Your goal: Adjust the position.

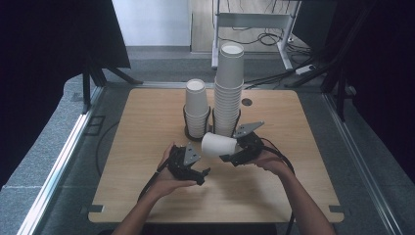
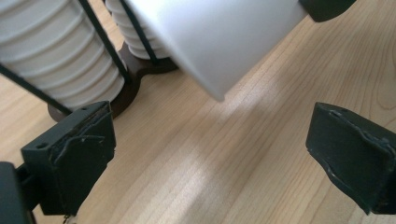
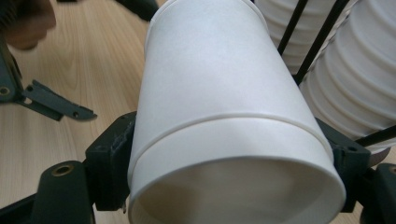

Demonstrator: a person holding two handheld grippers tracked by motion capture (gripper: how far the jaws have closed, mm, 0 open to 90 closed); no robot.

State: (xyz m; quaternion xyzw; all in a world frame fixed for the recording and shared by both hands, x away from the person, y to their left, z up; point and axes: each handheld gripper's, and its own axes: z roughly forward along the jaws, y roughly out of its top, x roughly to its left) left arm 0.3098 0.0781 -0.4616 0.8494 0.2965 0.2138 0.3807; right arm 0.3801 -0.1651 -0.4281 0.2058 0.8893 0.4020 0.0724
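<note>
A white paper cup (image 1: 215, 145) lies on its side above the table, held by my right gripper (image 1: 229, 147), whose jaws press on its flanks near the rim. In the right gripper view the cup (image 3: 224, 93) has its mouth toward the camera, a second rim line partway up its wall, and a black finger (image 3: 109, 158) against each side. My left gripper (image 1: 204, 176) is just left of and below the cup. Its jaws stand wide apart over bare wood (image 2: 215, 149), with the cup's base (image 2: 219, 37) hanging above and beyond them.
Two stacks of white cups stand in black wire holders at the table's middle back: a short stack (image 1: 196, 107) and a taller one (image 1: 228, 88), on a dark base (image 2: 135, 70). The wooden table (image 1: 147, 117) has free room left and right. Cables and a desk frame (image 1: 254, 22) lie beyond.
</note>
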